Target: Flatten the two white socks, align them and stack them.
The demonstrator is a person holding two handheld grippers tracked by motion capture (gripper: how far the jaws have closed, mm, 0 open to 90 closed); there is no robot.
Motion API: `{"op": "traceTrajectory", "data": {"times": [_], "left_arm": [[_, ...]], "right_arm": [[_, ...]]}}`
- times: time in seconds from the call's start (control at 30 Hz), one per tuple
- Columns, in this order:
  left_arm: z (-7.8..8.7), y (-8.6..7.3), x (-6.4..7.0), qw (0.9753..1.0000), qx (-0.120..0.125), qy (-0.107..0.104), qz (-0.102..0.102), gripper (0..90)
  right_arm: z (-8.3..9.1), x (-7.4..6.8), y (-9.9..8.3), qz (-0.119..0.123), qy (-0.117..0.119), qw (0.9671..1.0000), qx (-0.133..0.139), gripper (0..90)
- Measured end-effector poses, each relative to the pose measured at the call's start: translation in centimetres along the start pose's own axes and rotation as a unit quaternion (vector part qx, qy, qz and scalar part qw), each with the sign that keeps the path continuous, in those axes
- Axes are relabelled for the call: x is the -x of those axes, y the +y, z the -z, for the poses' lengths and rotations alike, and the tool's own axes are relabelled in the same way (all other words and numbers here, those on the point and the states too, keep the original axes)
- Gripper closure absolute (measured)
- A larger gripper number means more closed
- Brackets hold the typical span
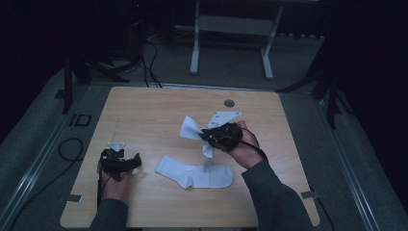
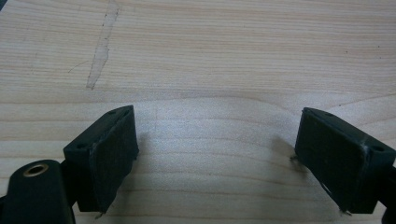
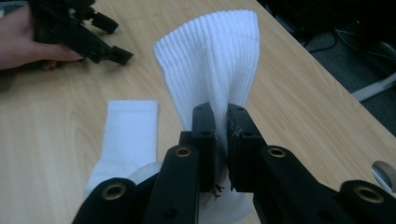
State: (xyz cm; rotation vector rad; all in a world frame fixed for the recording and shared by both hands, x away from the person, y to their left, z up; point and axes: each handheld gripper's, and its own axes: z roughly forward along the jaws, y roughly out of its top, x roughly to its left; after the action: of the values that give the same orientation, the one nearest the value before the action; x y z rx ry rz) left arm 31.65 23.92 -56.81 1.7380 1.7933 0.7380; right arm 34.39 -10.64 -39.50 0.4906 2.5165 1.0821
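The table (image 1: 144, 110) is a pale wooden top, bare over most of its far and left parts, with a small round grommet (image 1: 229, 103) near the middle of the far edge. The work sits toward the near edge, a little right of centre.

Two white socks are in play. One sock (image 1: 195, 175) lies flat on the table near the near edge, its cuff pointing left and its foot to the right, spread out as if laid down to be matched. The second sock (image 1: 195, 131) is lifted above it, hanging from the right claw (image 1: 208, 136); its ribbed cuff stands up and fans out past the jaws while its lower end trails down to touch or nearly touch the flat sock. In the right gripper view the right claw (image 3: 222, 140) is clamped on this held sock (image 3: 210, 65), the jaws pressed together with only cloth between them, gripping partway along the leg. That hold probably lets the sock be carried over and laid on its mate (image 3: 126, 135).

The left claw (image 1: 126, 163) rests low near the near left corner, well apart from both socks. In the left gripper view its jaws stand wide apart over bare wood (image 2: 210, 56), holding nothing. It looks parked and ready, likely to pin or smooth the flat sock once the other comes down.
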Motion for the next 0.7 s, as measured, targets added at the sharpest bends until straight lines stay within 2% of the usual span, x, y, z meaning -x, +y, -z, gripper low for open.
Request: {"op": "traceTrajectory", "data": {"times": [0.33,0.53,0.57,0.7], "left_arm": [[0.0,0.0,0.0,1.0000,0.001,0.000,0.000,13.1],[0.0,0.0,0.0,1.0000,0.000,0.000,-0.001,13.1],[0.0,0.0,0.0,1.0000,0.000,0.000,-0.001,13.1],[0.0,0.0,0.0,1.0000,0.000,0.000,0.000,13.1]], "right_arm": [[2.3,-2.3,-0.8,0.012,0.007,0.9999,0.007,82.3],[0.5,-3.1,-2.1,0.009,0.022,0.9996,-0.013,82.2],[-0.5,-3.3,-2.5,0.000,0.028,0.9994,-0.018,82.2],[-2.5,-3.8,-3.1,-0.016,0.042,0.9987,-0.026,82.2]]}}
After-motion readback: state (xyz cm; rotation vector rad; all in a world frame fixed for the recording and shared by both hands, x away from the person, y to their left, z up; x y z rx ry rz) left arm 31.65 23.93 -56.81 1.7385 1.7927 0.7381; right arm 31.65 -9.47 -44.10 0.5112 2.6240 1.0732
